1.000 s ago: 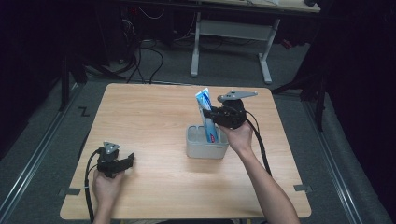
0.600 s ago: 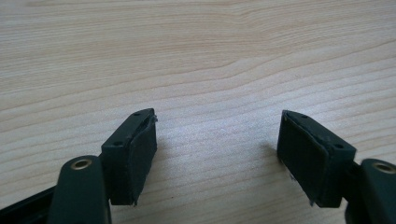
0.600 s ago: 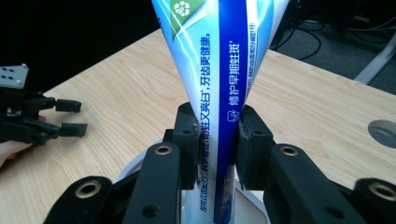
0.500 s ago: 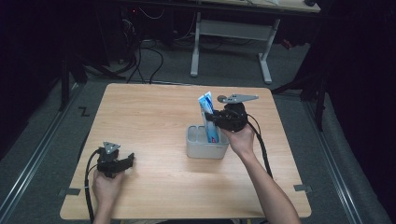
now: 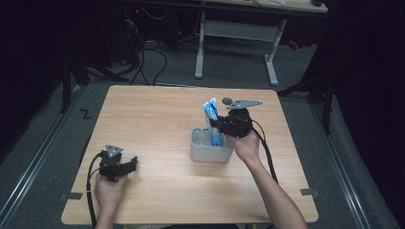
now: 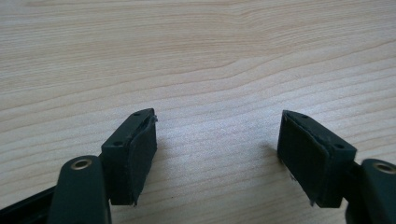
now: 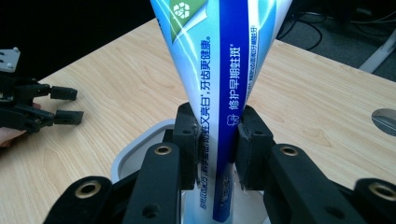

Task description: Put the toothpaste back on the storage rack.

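Note:
A blue and white toothpaste tube (image 5: pixel 212 119) stands upright with its lower end inside a grey holder (image 5: pixel 210 151) near the middle of the table. My right gripper (image 5: pixel 220 125) is shut on the tube just above the holder's rim; in the right gripper view the pads squeeze the tube (image 7: pixel 219 93) from both sides over the holder (image 7: pixel 140 154). My left gripper (image 5: pixel 133 163) rests at the front left of the table, open, with bare wood between its pads (image 6: pixel 140 154). The right gripper view also shows the left gripper (image 7: pixel 70 105) far off at the left.
The wooden table (image 5: pixel 153 114) has bare surface around the holder. A round silver disc (image 7: pixel 385 121) lies on the wood to the right in the right gripper view. A metal desk frame (image 5: pixel 234 43) and cables stand on the floor behind the table.
The right gripper and the tube have sunk slightly toward the holder. The left gripper has stayed put.

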Available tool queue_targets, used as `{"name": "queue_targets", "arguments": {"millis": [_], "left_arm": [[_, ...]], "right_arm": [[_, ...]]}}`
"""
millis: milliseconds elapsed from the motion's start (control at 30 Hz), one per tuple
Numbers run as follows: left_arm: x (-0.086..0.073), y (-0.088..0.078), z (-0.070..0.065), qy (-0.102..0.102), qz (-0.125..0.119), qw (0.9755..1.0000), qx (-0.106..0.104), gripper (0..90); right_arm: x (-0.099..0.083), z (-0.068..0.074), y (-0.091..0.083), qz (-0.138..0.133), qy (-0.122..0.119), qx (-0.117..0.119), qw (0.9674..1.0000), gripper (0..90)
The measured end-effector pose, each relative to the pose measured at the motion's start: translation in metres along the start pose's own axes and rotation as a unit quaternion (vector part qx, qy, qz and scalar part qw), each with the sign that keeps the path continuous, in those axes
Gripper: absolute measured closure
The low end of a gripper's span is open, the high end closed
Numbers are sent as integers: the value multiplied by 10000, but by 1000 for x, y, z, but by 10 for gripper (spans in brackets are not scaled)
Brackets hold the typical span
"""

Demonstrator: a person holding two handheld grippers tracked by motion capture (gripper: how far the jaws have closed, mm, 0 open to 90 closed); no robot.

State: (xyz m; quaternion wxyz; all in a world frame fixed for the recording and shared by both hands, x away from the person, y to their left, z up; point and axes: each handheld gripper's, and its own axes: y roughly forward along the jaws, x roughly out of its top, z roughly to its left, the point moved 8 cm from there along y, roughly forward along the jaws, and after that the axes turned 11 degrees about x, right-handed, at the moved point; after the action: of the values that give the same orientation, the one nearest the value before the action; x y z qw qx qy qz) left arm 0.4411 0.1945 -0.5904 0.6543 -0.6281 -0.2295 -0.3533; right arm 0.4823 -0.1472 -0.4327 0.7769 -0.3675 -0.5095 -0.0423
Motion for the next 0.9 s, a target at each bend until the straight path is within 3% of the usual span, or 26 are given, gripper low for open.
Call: {"name": "queue_targets", "arguments": {"millis": [900], "left_arm": [[0, 0, 0, 3, 2, 10000, 1, 289]], "right_arm": [[-13, 4, 3, 227, -108, -14, 9997, 727]]}}
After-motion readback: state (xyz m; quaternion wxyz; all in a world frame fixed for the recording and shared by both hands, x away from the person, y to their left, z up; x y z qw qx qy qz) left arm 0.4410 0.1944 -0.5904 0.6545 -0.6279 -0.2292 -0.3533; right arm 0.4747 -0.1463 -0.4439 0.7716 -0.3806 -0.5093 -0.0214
